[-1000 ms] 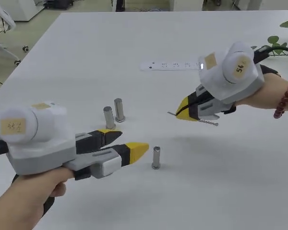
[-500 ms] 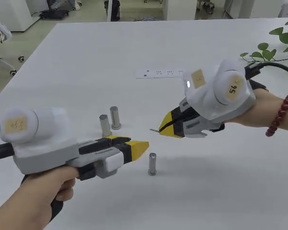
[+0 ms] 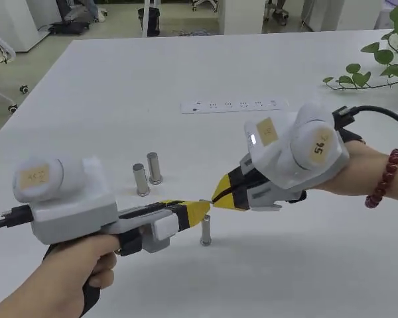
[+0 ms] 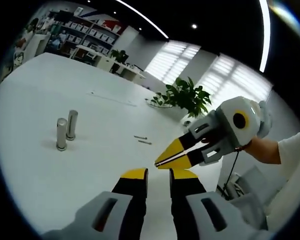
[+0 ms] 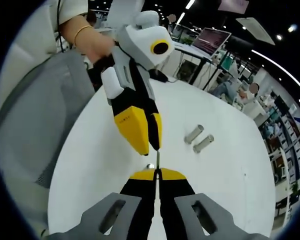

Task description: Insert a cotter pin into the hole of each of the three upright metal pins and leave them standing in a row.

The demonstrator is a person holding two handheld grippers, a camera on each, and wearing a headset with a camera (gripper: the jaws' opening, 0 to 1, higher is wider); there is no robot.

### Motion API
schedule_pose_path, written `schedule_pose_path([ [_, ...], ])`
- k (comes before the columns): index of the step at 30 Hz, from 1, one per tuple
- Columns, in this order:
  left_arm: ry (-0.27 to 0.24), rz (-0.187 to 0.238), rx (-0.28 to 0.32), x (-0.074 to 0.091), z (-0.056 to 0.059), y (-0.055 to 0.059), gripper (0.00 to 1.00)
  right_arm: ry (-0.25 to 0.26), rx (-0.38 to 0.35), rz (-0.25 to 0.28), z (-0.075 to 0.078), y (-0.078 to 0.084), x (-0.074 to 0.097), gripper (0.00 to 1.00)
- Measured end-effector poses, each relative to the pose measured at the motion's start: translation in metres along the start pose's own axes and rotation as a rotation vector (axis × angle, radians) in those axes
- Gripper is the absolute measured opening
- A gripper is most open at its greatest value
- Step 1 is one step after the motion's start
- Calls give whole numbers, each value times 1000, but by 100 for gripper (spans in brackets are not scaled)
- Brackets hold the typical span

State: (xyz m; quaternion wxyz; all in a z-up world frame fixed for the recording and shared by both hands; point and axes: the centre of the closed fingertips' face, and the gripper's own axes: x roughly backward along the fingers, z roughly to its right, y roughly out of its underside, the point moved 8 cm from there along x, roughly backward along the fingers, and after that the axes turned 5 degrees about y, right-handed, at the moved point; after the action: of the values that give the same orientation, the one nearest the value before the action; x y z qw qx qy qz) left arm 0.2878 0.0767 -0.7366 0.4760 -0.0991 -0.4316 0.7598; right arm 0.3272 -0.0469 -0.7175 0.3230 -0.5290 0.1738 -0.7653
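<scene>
Head view: right gripper (image 3: pixel 217 197), jaws clamped on the cotter pin (image 5: pixel 157 159), whose long axis runs out along the jaws toward the left gripper (image 3: pixel 200 208); left jaws slightly parted, empty. Nearest metal pin (image 3: pixel 205 230) stands upright on the table just below both tips. Other two metal pins (image 3: pixel 140 180) stand together, well apart to the left. Judgement: the cotter pin must come down to reach the nearest pin's hole.

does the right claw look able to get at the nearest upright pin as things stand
Probably yes: the right claw, shut on the cotter pin, hangs close to the nearest upright pin, with bare table around it. The left claw sits close to its tips, though, and may crowd the approach.
</scene>
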Motion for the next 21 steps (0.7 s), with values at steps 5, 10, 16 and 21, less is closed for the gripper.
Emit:
schedule_pose_path([
  [5,3,1,20,-2,1,2,11,-8,5,1,-6,-2,0,2],
  [10,0,3,25,-3,2,3,7,-15,10,4,-11,-5,0,2],
  [16,-7,6,29,-1,2,4,4,-8,15,11,-12,-10,1,2],
  [21,-7,8,30,0,2,6,1,-3,18,14,-13,-12,1,2],
])
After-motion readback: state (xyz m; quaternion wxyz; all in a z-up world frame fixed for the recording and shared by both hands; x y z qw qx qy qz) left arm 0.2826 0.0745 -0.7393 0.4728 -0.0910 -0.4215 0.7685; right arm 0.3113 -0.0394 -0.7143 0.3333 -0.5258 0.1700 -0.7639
